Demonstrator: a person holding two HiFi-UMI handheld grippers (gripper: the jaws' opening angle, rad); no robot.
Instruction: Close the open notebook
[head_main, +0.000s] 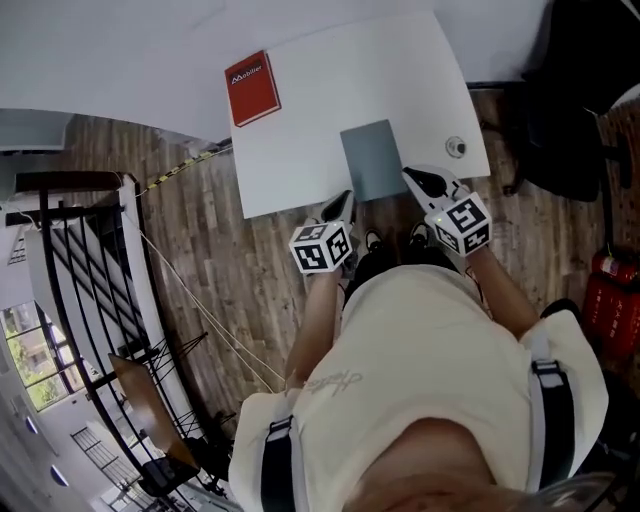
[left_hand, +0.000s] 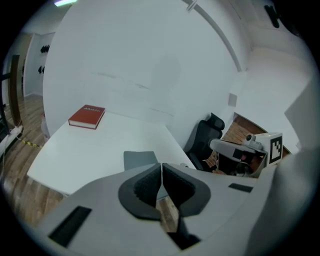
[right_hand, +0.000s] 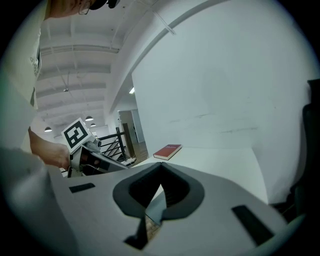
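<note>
A grey notebook (head_main: 373, 158) lies flat on the white table (head_main: 300, 140), near its front edge, with only its plain cover showing. In the left gripper view the notebook (left_hand: 139, 159) sits just beyond the jaws. My left gripper (head_main: 338, 206) is shut and empty, its tips just short of the table's front edge, left of the notebook's near corner. My right gripper (head_main: 425, 181) is also shut and empty, its tips by the notebook's near right corner. Through the right gripper (right_hand: 161, 170), a sliver of the notebook (right_hand: 159, 207) shows below the jaws.
A red book (head_main: 252, 88) lies at the table's far left corner. A small round fitting (head_main: 456, 146) sits on the table's right side. A black office chair (head_main: 565, 110) stands to the right, something red (head_main: 610, 300) on the floor beyond it. A stair railing (head_main: 90, 300) runs at left.
</note>
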